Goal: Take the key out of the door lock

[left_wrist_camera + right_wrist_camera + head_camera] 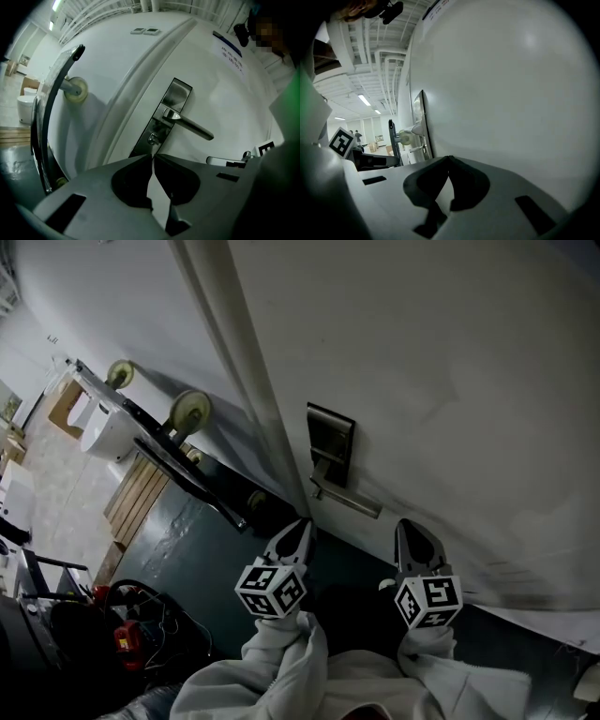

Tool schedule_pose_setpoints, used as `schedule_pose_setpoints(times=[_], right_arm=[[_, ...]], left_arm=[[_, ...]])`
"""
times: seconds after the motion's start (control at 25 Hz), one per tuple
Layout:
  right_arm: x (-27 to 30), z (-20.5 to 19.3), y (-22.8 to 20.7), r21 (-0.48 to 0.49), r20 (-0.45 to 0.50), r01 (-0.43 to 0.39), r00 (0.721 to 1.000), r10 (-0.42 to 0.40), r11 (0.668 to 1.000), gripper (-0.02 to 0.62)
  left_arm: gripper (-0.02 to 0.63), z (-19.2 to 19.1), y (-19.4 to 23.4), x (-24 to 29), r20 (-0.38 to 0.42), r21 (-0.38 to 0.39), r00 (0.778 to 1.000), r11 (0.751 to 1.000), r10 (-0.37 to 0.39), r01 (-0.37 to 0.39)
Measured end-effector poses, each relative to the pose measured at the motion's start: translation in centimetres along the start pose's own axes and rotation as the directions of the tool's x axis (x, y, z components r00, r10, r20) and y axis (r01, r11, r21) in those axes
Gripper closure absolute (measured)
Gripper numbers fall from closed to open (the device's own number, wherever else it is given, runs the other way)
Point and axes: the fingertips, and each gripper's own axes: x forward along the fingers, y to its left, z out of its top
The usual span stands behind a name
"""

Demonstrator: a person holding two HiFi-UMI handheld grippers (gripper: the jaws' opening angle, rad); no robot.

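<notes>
Near the door's (441, 362) left edge, the left hand-held gripper (301, 524) points at the lock plate (174, 96), jaws pressed together on nothing. The key (152, 138) sits in the lock under the handle (191, 126), just beyond the tips and apart from them. Farther right, the right hand-held gripper (411, 527) faces bare door, jaws likewise together and empty.

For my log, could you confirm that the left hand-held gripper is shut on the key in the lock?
Not quite: the left hand-held gripper is shut, but on nothing. The key sits in the lock just beyond its tips, untouched, as the left gripper view shows.
</notes>
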Motion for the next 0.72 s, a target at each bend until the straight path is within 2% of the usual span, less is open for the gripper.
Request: schedule_pose_setpoints(times=[0.28, 0.44, 0.48, 0.52, 0.56, 0.72], right_arm=[[-0.7, 0.4, -1.1, -0.007, 0.007, 0.08, 0.997, -0.08, 0.997, 0.543], [-0.7, 0.2, -1.2, -0.006, -0.003, 0.091, 0.996, -0.091, 0.996, 0.543], [-0.7, 0.1, -1.2, -0.006, -0.007, 0.092, 0.996, -0.092, 0.996, 0.543], [-0.7, 0.1, -1.3, -0.006, -0.009, 0.093, 0.996, -0.093, 0.996, 0.543], [-0.7, 0.0, -1.3, -0.006, -0.011, 0.094, 0.995, -0.095, 0.996, 0.543], [-0.8, 0.0, -1.4, -0.01, -0.016, 0.096, 0.995, -0.097, 0.995, 0.543]], left_arm=[[0.58, -0.1, -0.6, 1.7, -0.027, -0.113, 0.994, 0.989, -0.104, 0.1], [0.578, 0.0, -0.7, 2.1, -0.005, -0.258, 0.99, 0.957, -0.142, 0.136], [0.541, 0.0, -0.8, 2.4, -0.003, -0.303, 0.987, 0.941, -0.161, 0.153], [0.461, 0.0, -1.0, 2.7, 0.001, -0.354, 0.982, 0.919, -0.187, 0.175], [0.431, 0.1, -1.1, 3.0, 0.013, -0.413, 0.977, 0.889, -0.212, 0.199], [0.431, 1.2, -1.3, 4.1, 0.132, -0.635, 0.96, 0.723, -0.248, 0.274]])
